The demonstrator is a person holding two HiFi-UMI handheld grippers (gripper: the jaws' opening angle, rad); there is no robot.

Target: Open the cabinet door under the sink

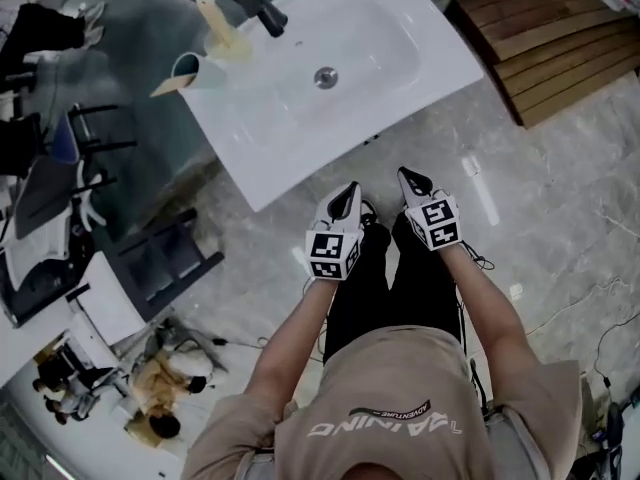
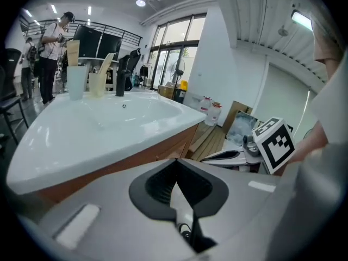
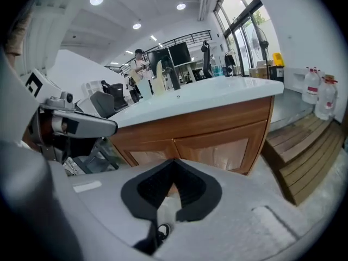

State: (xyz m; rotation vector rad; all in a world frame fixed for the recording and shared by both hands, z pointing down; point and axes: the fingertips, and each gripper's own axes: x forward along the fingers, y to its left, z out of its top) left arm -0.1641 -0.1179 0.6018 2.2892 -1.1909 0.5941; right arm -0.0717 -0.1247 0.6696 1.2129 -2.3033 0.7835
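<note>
The wooden cabinet doors stand closed under the white sink, ahead of both grippers and apart from them. The right gripper has its fingers pressed together on nothing. The left gripper is the same, empty and touching nothing.

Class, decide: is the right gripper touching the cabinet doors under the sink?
Apart. In the right gripper view, the cabinet doors stand well beyond the shut right gripper.

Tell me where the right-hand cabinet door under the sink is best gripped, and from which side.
No handle shows on the cabinet door. Probably its inner upright edge at the seam where the two doors meet, coming from the front: the flat face offers nothing to pinch.
</note>
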